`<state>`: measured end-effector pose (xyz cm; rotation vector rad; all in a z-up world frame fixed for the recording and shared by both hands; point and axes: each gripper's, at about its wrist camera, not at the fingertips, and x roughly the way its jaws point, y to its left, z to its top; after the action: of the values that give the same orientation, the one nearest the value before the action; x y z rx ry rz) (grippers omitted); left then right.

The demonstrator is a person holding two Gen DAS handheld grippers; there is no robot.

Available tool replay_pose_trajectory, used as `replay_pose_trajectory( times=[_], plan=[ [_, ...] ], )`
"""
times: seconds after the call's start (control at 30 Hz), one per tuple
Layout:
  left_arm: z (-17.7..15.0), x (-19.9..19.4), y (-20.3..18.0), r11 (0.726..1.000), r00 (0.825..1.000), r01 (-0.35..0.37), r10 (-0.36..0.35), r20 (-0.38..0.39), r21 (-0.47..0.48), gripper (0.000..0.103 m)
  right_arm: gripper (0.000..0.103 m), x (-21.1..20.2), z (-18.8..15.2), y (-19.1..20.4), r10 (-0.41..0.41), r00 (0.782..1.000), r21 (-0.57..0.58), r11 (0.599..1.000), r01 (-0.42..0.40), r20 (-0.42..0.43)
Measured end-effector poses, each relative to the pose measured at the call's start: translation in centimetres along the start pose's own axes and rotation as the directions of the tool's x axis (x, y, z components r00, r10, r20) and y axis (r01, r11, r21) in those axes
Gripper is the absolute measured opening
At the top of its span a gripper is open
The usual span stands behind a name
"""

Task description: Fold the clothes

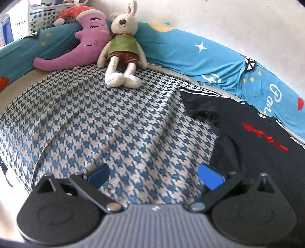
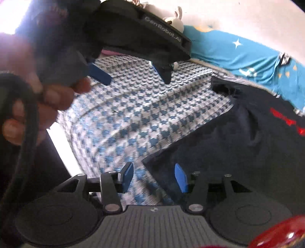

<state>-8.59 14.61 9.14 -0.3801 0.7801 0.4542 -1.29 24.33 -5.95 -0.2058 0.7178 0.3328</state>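
A blue-and-white houndstooth garment [image 1: 106, 122] lies spread on the bed, also in the right wrist view [image 2: 133, 114]. A dark navy garment with red lettering [image 1: 253, 137] lies to its right and shows in the right wrist view [image 2: 238, 145]. My left gripper [image 1: 153, 176] is open and empty, low over the houndstooth garment's near edge; it also shows from the right wrist view [image 2: 133, 74], held in a hand. My right gripper [image 2: 153, 176] is open and empty over the near border between the two garments.
A plush rabbit [image 1: 122, 47] and a purple moon pillow [image 1: 80, 45] sit at the head of the bed. A blue star-print quilt [image 1: 200, 57] runs along the white wall. A white basket [image 1: 38, 17] stands at the far left.
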Motion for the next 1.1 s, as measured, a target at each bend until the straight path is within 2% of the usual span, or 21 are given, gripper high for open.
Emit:
replay_pose_trajectory(
  times=[0.07, 0.13, 0.17, 0.27, 0.4, 0.47, 0.63, 0.73, 0.77, 0.9, 1.1],
  plan=[
    [0.0, 0.0, 0.1, 1.000, 1.000, -0.006, 0.006, 0.003, -0.001, 0.103, 0.044, 0.4, 0.0, -0.2, -0.013, 1.000, 0.010, 1.000, 0.013, 0.006],
    [-0.1, 0.0, 0.1, 1.000, 1.000, -0.012, 0.012, 0.007, -0.002, 0.103, 0.031, 0.6, 0.2, -0.7, -0.018, 1.000, 0.042, 0.999, 0.017, 0.015],
    [-0.1, 0.0, 0.1, 1.000, 1.000, -0.015, 0.015, 0.009, -0.003, 0.103, 0.018, 0.5, 0.2, -0.9, -0.022, 1.000, 0.053, 0.998, 0.021, 0.019],
    [-0.1, -0.1, 0.1, 1.000, 1.000, -0.024, 0.024, 0.015, -0.004, 0.103, 0.010, 0.2, 0.3, -1.7, 0.010, 0.999, 0.112, 0.994, -0.014, 0.035],
    [0.0, -0.2, 0.2, 0.999, 0.998, -0.051, 0.051, 0.041, 0.001, 0.103, 0.010, -0.7, 1.0, -2.2, 0.106, 0.988, 0.165, 0.979, -0.124, 0.111],
    [0.1, -0.3, 0.2, 0.998, 0.996, -0.070, 0.070, 0.062, 0.001, 0.103, 0.010, -0.8, 1.2, -2.1, 0.134, 0.983, 0.174, 0.973, -0.154, 0.122],
    [0.4, -0.5, 0.3, 0.995, 0.991, -0.102, 0.102, 0.086, 0.001, 0.103, 0.011, 0.3, 0.8, -2.3, 0.160, 0.984, 0.199, 0.965, -0.173, 0.077],
    [0.3, -0.4, 0.2, 0.995, 0.992, -0.102, 0.102, 0.078, 0.003, 0.103, 0.019, 0.6, 0.5, -1.8, 0.176, 0.983, 0.174, 0.968, -0.182, 0.047],
    [0.2, -0.5, 0.1, 0.995, 0.992, -0.101, 0.101, 0.077, 0.006, 0.103, 0.022, 0.4, 0.3, -1.6, 0.196, 0.980, 0.169, 0.965, -0.200, 0.042],
    [0.1, -0.4, -0.3, 0.996, 0.993, -0.092, 0.090, 0.071, 0.020, 0.103, 0.022, -0.5, -0.3, -1.1, 0.288, 0.957, 0.145, 0.947, -0.288, 0.024],
    [0.0, -0.2, -1.4, 0.999, 0.998, -0.027, 0.026, 0.059, 0.029, 0.103, 0.022, -2.7, -1.3, -2.2, 0.229, 0.972, 0.148, 0.961, -0.235, 0.053]
  ],
)
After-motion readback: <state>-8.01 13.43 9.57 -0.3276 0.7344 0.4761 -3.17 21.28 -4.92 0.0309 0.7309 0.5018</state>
